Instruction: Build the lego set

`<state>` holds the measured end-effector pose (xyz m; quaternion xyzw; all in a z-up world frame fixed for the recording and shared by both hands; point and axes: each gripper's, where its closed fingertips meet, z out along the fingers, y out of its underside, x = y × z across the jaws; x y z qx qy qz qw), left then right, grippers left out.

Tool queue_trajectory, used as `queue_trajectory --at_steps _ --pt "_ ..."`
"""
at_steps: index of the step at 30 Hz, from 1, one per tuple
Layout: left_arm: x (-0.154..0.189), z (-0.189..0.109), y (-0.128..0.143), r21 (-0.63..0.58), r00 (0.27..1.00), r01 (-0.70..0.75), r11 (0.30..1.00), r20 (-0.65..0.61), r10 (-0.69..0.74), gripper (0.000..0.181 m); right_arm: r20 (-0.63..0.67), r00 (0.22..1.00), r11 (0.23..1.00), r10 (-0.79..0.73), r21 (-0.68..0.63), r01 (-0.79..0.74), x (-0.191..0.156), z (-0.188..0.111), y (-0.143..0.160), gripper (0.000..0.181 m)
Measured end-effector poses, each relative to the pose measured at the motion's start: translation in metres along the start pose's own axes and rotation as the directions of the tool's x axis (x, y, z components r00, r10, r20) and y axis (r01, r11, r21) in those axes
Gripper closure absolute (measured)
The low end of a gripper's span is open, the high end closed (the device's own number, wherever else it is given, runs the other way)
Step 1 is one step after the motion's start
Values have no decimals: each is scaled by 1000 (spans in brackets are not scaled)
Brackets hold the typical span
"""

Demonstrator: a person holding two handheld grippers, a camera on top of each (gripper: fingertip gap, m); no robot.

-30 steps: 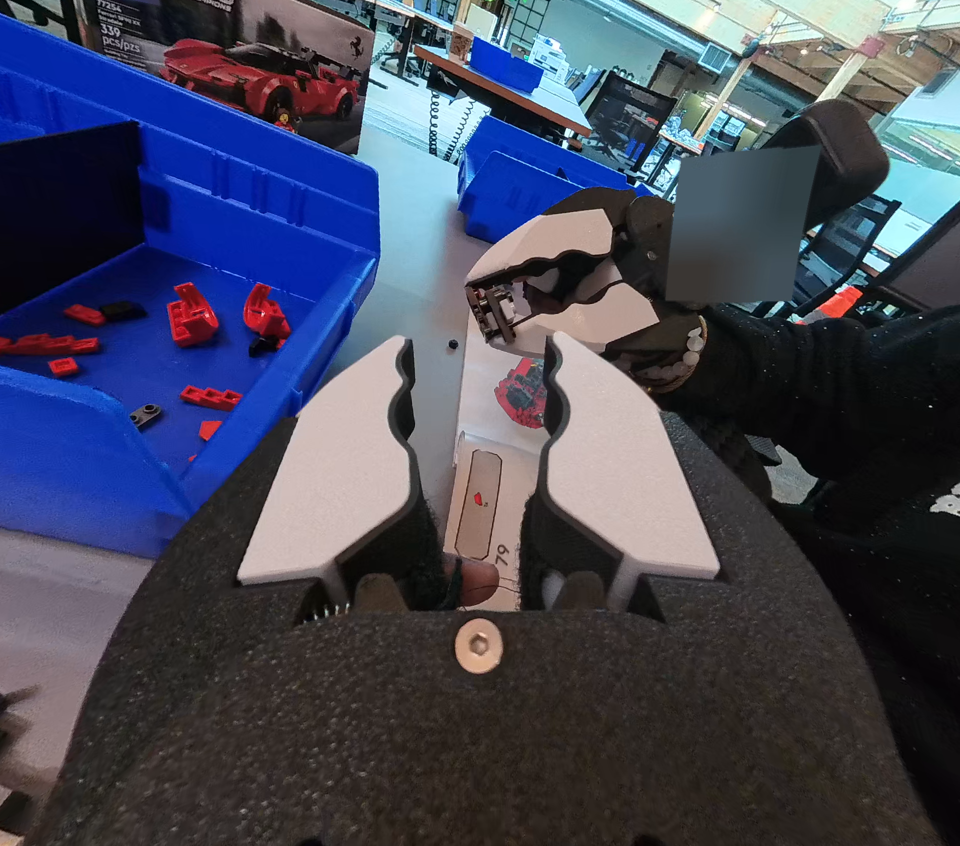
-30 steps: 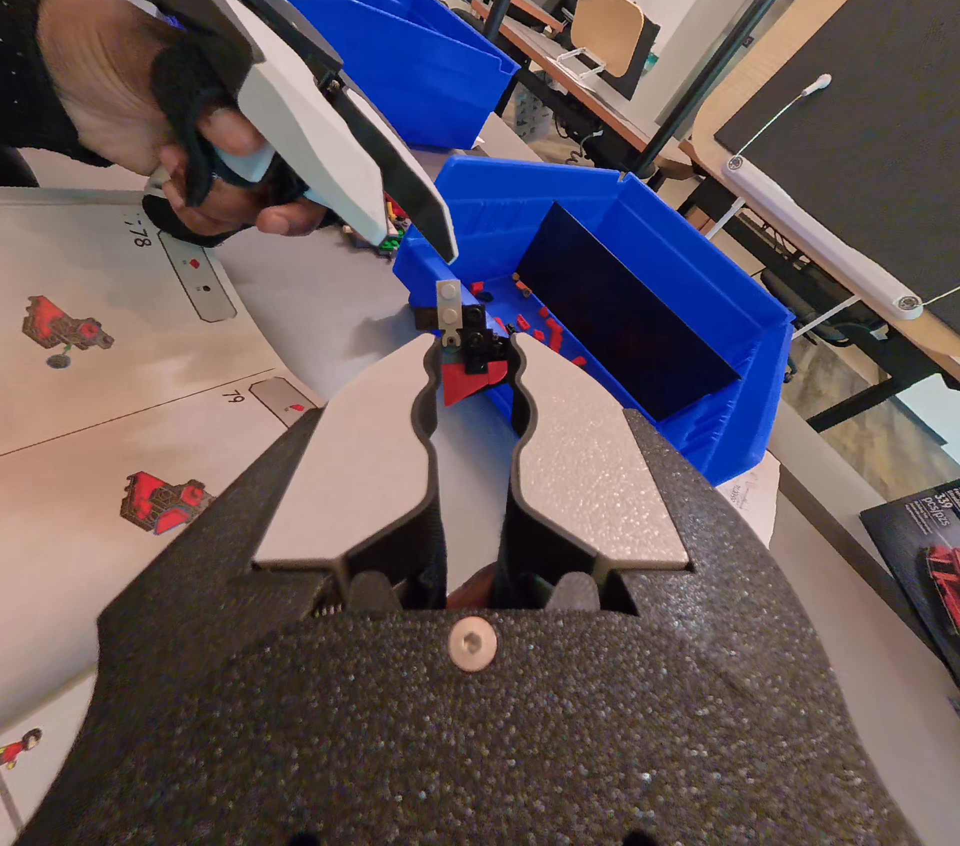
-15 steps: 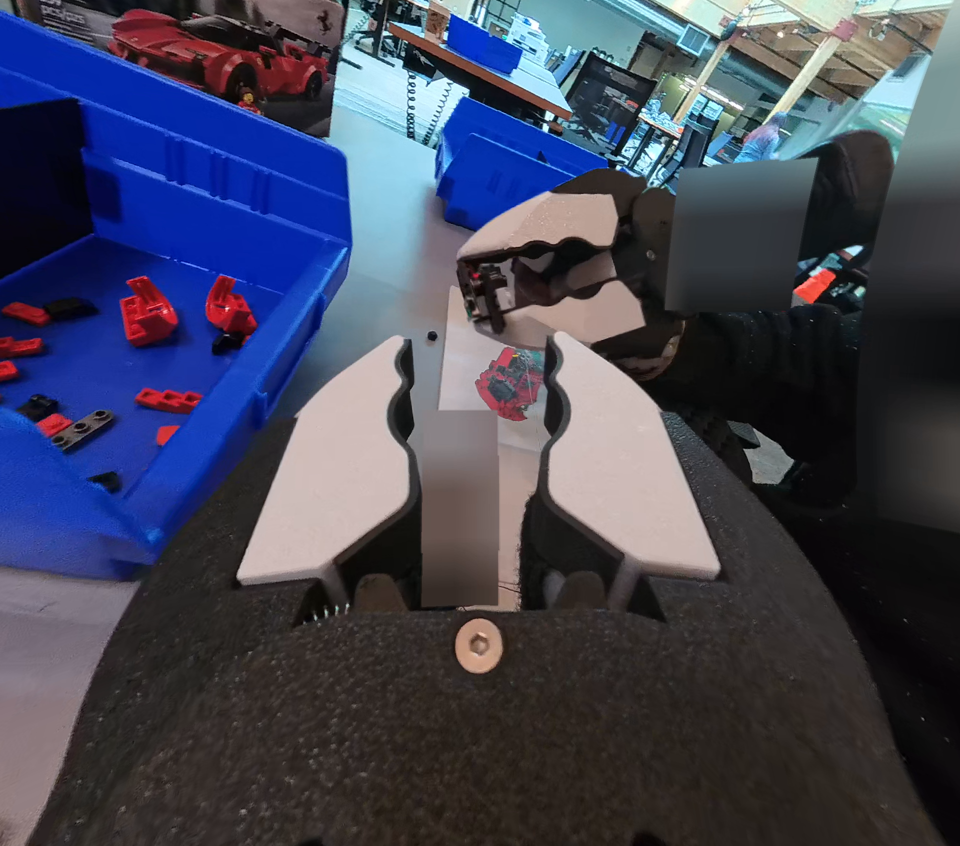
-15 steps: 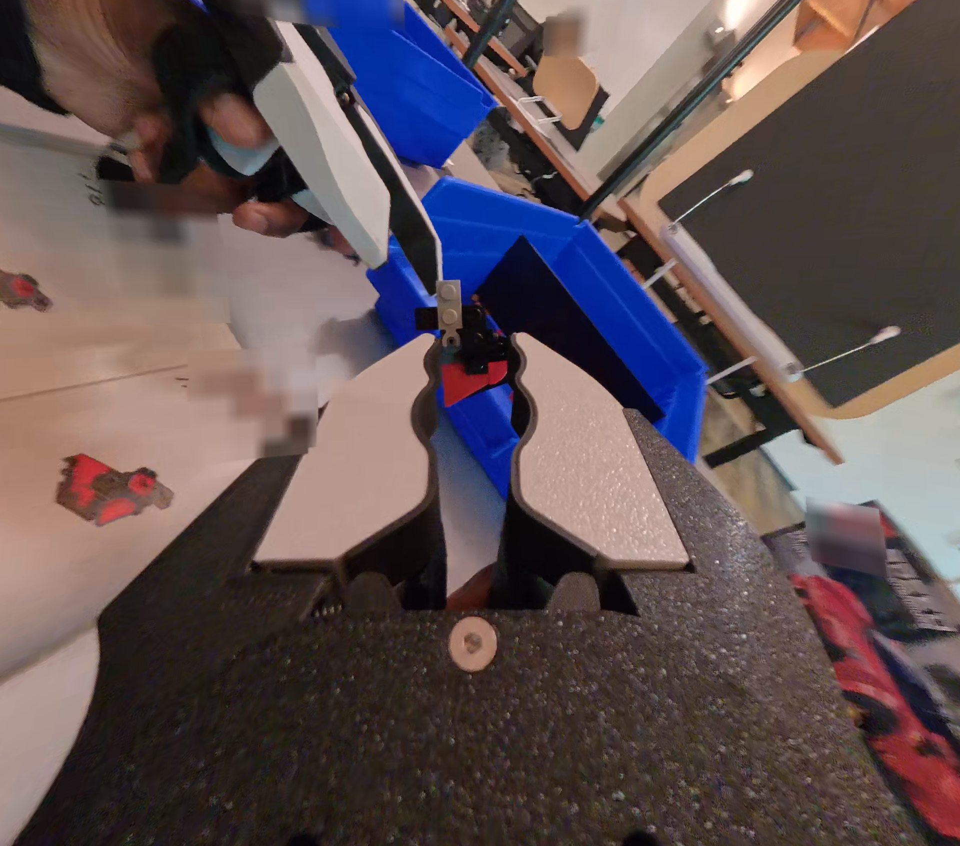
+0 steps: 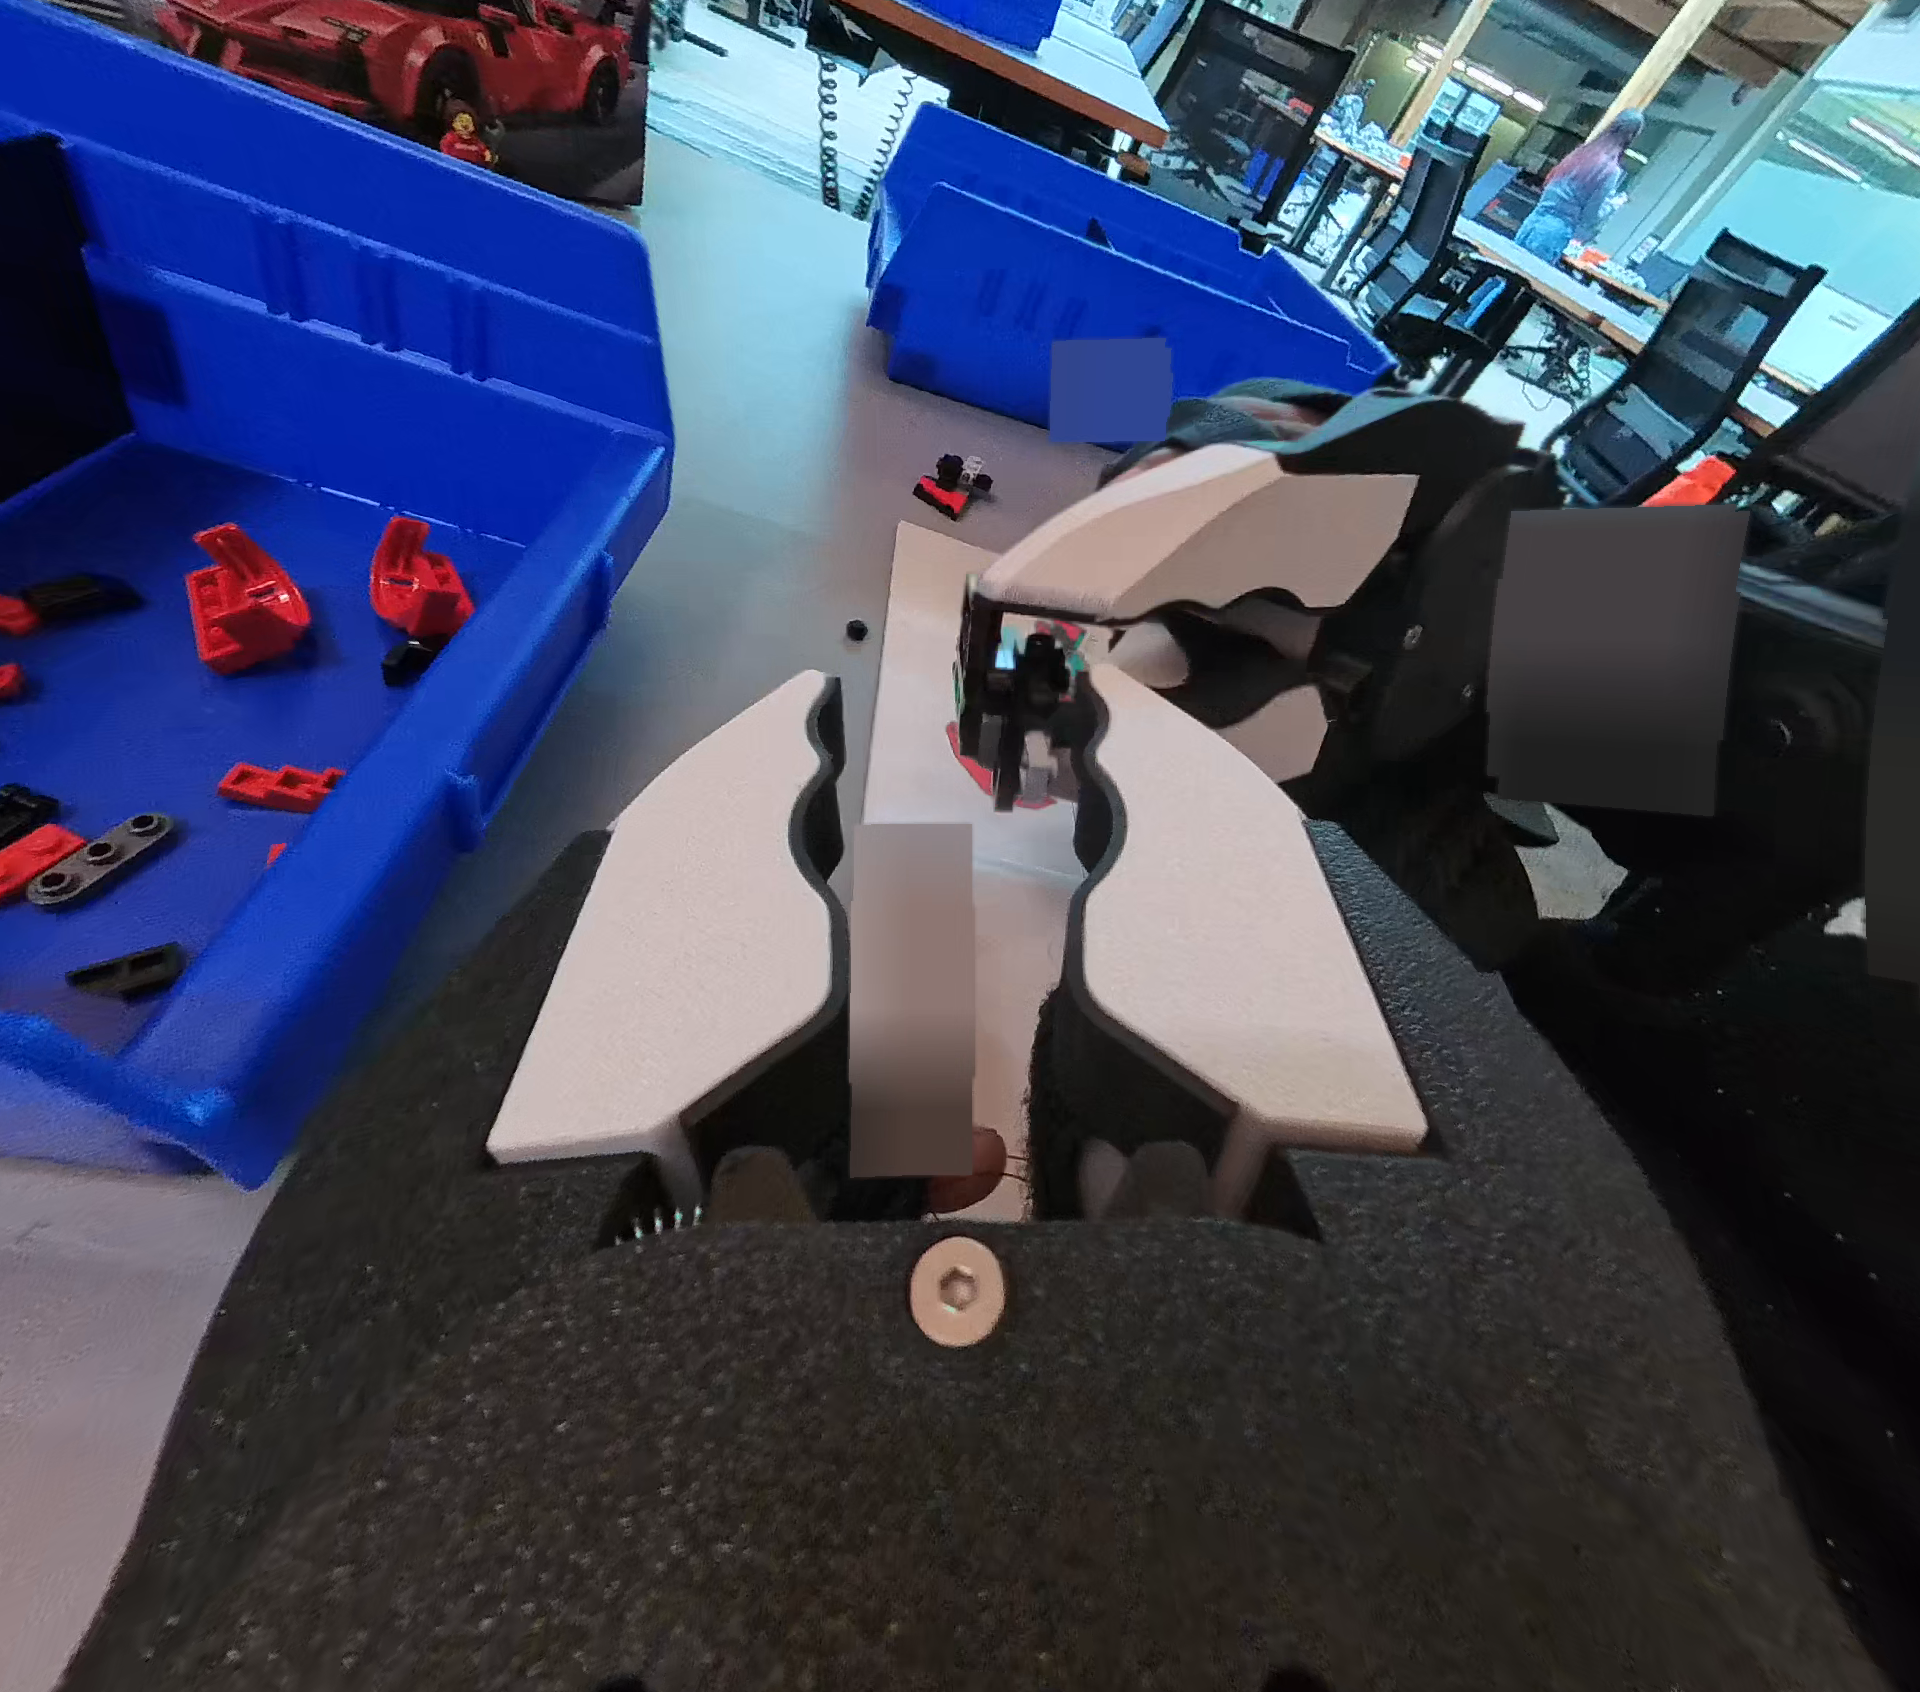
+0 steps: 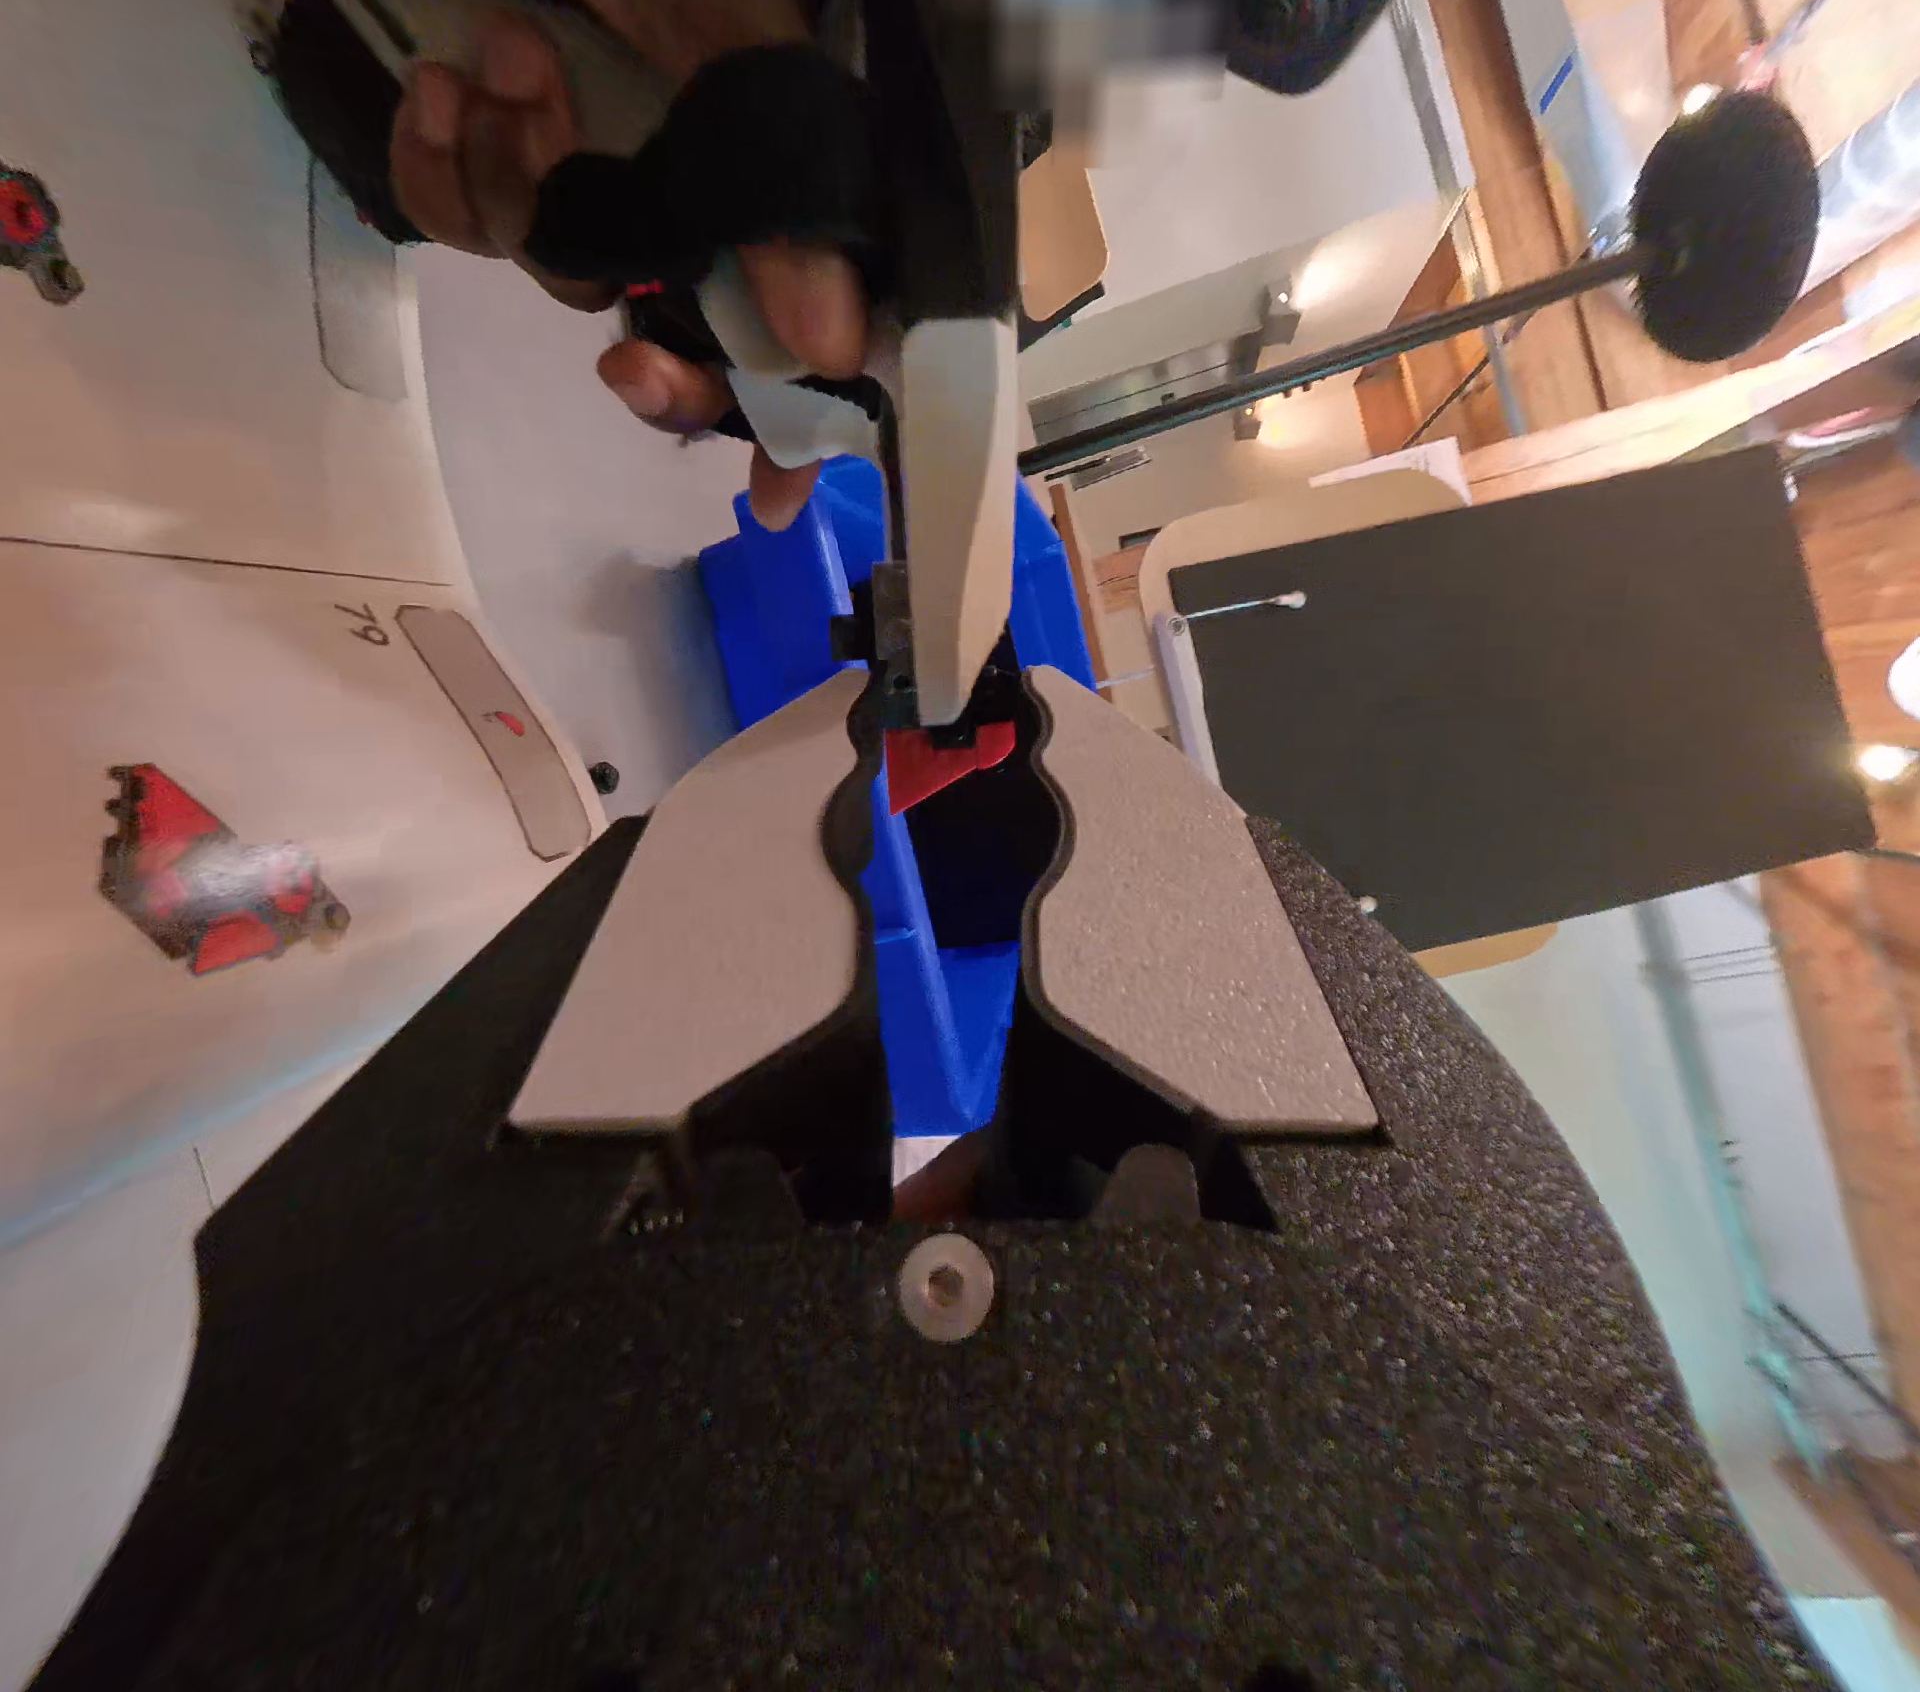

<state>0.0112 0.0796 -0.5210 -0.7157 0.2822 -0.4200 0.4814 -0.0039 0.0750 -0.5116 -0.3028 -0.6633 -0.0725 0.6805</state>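
Note:
In the right wrist view my right gripper is shut on a small black, grey and red lego assembly. In the left wrist view the right gripper comes in from the right and holds the assembly right at the tip of my left gripper's right finger. My left gripper is open, with a wide gap and nothing between its fingers. In the right wrist view one of the left gripper's fingers reaches down from above onto the assembly. Whether it touches is unclear.
A blue bin on the left holds several loose red and black pieces. The open instruction booklet lies under the grippers. A small built piece and a tiny black part lie on the table. Further blue bins and the set's box stand behind. Less than 4 cm separates the two grippers' tips.
The right gripper has brought the assembly down and closer, up against the left gripper's fingertips. The right wrist view has rolled and tilted. Both grippers keep their states.

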Motion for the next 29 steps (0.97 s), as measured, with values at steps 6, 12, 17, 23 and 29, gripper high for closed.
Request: queue_trajectory --at_steps 6,12,17,23,29 --pt "6 1 2 -14 999 -38 999 -20 38 150 -18 999 999 -41 -7 41 1 -1 -1 157" --pt "11 1 2 -16 997 -65 998 -47 64 162 -25 998 998 -62 -11 61 1 -1 -1 157" --pt "11 1 2 -11 996 -74 997 -46 73 163 -24 999 999 -49 -7 49 2 -1 -1 157" --pt "12 -1 0 3 997 -42 999 -65 42 163 42 991 992 124 33 -126 1 -2 -4 150" --pt "15 -15 -21 131 977 131 983 -187 -106 164 228 850 854 475 114 -508 6 -5 -7 140"
